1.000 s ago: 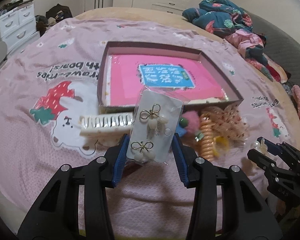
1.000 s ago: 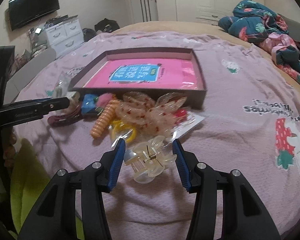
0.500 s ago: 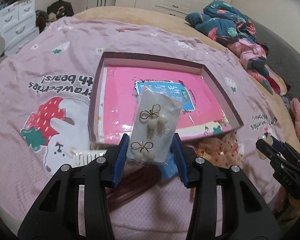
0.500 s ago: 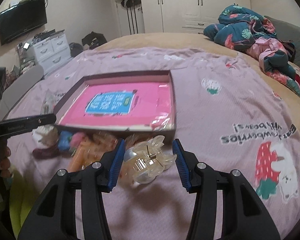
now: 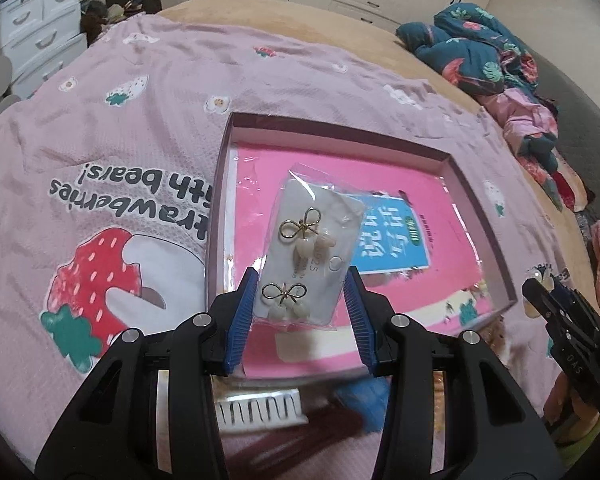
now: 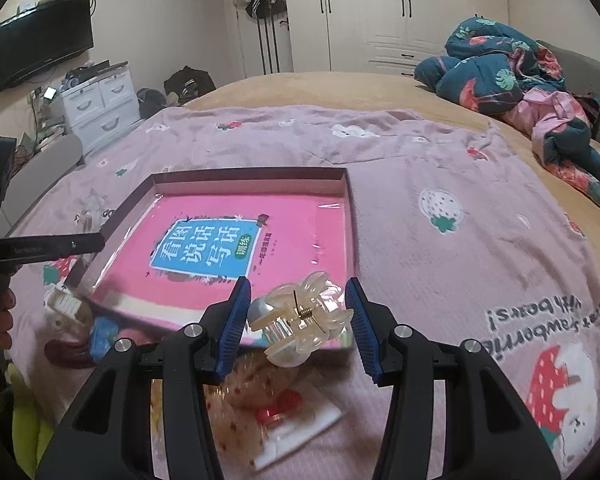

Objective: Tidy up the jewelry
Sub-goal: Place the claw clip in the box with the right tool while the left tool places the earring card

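The left gripper [image 5: 302,304] is clamped narrowly on a bagged earring card [image 5: 314,256] carrying two gold bow earrings, held above the near left part of the shallow box [image 5: 482,216]; the card covers part of the pink book [image 5: 400,184] lying inside. The right gripper [image 6: 298,312] grips a clear claw hair clip [image 6: 300,318], its blue pads pressing both sides, over the box's near right corner at 6 o'clock of the book's blue label. Below the box's near wall, at 6 o'clock, lies a heap of accessories: a white comb-like clip [image 5: 260,410], a dark red piece [image 6: 66,354], a blue item and something red on a white card [image 6: 300,428], all blurred and partly hidden behind the gripper fingers. At 2 o'clock rumpled bedding [image 6: 512,80] sits on the pink strawberry bedspread [image 6: 460,240].
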A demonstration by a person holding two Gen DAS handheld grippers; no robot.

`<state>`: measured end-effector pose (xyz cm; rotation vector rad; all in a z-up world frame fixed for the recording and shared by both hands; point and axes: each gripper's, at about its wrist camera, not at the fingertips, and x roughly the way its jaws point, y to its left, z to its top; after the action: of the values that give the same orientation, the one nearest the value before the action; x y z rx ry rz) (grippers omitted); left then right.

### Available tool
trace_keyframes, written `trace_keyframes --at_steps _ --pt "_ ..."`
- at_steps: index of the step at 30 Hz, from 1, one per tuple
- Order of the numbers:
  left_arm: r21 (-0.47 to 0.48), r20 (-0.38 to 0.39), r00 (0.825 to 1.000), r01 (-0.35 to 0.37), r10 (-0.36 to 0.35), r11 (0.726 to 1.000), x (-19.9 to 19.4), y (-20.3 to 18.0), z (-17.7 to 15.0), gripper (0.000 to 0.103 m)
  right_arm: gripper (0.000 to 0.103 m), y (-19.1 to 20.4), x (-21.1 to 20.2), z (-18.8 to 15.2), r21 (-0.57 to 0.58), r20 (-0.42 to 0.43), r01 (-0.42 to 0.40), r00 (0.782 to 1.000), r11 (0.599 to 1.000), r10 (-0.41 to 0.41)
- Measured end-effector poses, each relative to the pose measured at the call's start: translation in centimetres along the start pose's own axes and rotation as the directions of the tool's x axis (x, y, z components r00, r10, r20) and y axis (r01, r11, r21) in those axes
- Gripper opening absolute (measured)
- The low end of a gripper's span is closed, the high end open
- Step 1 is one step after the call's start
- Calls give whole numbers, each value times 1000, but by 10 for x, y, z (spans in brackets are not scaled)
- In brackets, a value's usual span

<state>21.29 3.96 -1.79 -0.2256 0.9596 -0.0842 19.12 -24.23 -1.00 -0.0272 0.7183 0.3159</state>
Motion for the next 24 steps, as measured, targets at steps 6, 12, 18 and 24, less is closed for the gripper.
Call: trace_keyframes --at_steps 6,12,18,24 --pt "5 -30 1000 0 0 1000 18 -2 -1 36 47 4 24 6 -7 -31 -4 1000 1000 4" --pt "23 -46 999 -3 4 1000 30 -6 -7 36 47 6 45 8 -19 -63 -1 998 1000 0" --pt "33 -48 999 -11 12 999 32 -5 -9 38 48 9 65 4 -22 -105 6 994 1000 -8" --pt "18 -48 999 8 -7 1000 29 -1 -11 42 48 12 74 0 -20 -135 10 991 1000 -13"
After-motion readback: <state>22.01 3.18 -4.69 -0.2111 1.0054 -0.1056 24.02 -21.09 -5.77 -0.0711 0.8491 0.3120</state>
